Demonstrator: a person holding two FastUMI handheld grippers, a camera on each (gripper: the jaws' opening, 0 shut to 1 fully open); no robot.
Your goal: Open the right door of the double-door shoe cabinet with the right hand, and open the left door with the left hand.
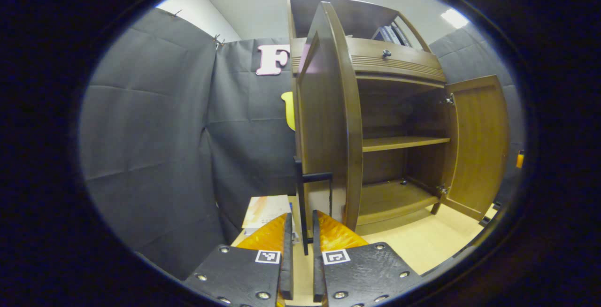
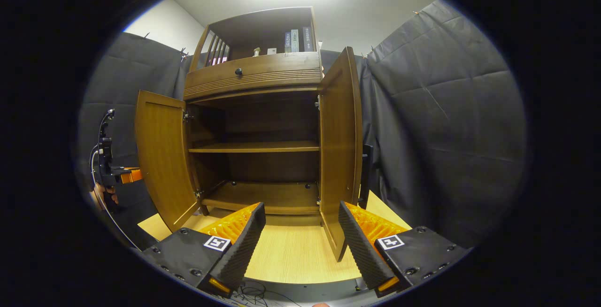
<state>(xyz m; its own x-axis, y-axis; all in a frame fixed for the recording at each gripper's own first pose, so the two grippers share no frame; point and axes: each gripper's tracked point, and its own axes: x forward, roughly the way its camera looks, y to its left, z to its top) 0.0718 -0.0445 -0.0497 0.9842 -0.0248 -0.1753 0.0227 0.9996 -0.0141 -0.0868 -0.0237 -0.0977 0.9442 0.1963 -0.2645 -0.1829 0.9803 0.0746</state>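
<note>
Left gripper (image 1: 301, 236) is closing on the left door's (image 1: 324, 124) upright handle (image 1: 303, 203), apparently clamped; right gripper (image 2: 300, 232) is gaping, holding nothing, right door (image 2: 340, 157) just beyond; both doors standing open.

A staged recording booth is shown rather than a lived-in home. Black cloth (image 2: 446, 110) is hung as walls and pinned along its top edge, with a plain white wall (image 2: 164, 27) seen above it. A wooden shoe cabinet (image 2: 263, 79) is set on a pale worktop (image 2: 286, 250) under ceiling lights (image 1: 453, 17).
</note>
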